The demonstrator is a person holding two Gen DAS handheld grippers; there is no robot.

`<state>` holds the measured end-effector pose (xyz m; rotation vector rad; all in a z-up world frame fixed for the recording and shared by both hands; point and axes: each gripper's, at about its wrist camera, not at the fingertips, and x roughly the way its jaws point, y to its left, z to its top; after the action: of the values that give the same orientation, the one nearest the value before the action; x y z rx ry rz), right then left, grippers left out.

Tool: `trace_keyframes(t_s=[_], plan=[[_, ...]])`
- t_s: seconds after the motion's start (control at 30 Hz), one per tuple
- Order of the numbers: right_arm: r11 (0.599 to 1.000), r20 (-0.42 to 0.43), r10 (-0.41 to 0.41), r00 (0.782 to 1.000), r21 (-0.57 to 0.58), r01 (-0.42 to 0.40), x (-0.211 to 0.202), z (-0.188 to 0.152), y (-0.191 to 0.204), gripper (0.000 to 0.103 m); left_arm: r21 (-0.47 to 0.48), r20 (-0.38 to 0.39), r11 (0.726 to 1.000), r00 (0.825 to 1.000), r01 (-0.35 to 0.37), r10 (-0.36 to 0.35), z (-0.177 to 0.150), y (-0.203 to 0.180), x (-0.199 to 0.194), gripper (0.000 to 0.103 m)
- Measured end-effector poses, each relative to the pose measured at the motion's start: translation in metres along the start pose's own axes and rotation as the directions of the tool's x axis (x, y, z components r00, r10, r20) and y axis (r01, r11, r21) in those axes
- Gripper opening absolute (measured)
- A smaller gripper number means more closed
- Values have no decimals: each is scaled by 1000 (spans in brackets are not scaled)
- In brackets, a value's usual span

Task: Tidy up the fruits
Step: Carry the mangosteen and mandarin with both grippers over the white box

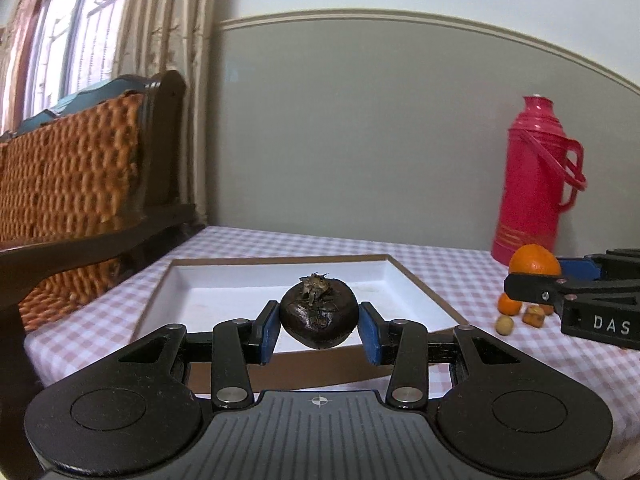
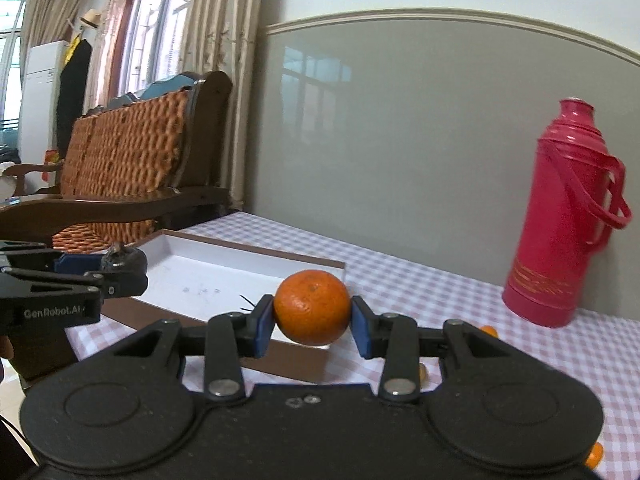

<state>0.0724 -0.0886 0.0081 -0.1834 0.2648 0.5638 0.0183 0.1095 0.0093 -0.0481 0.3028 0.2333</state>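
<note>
Fruits are in both grips: the left gripper [image 1: 319, 326] has its blue pads [image 1: 267, 330] clenched on a dark mangosteen [image 1: 319, 315], the right gripper [image 2: 312, 322] on an orange [image 2: 312, 307]. Both are carried in the air. Ahead and below lies the white tray [image 1: 416, 284] on the checked tablecloth [image 1: 460, 280]; the left hand looks squarely over it, the right nearer its corner. Small fruits [image 1: 509, 304] wait near the red thermos [image 1: 534, 184].
</note>
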Motion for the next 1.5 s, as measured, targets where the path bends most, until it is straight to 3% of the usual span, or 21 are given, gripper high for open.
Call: trace_keyframes(t_s=[0.63,1.5], plan=[[993,52,97,994,-73,-93,18,29,47,31,-61,30,990,991,-126,128,8,56,0,42],[998,28,44,999,33,-45,76,32,31,31,-72,5,983,986,-168,169,17,82,54,42]])
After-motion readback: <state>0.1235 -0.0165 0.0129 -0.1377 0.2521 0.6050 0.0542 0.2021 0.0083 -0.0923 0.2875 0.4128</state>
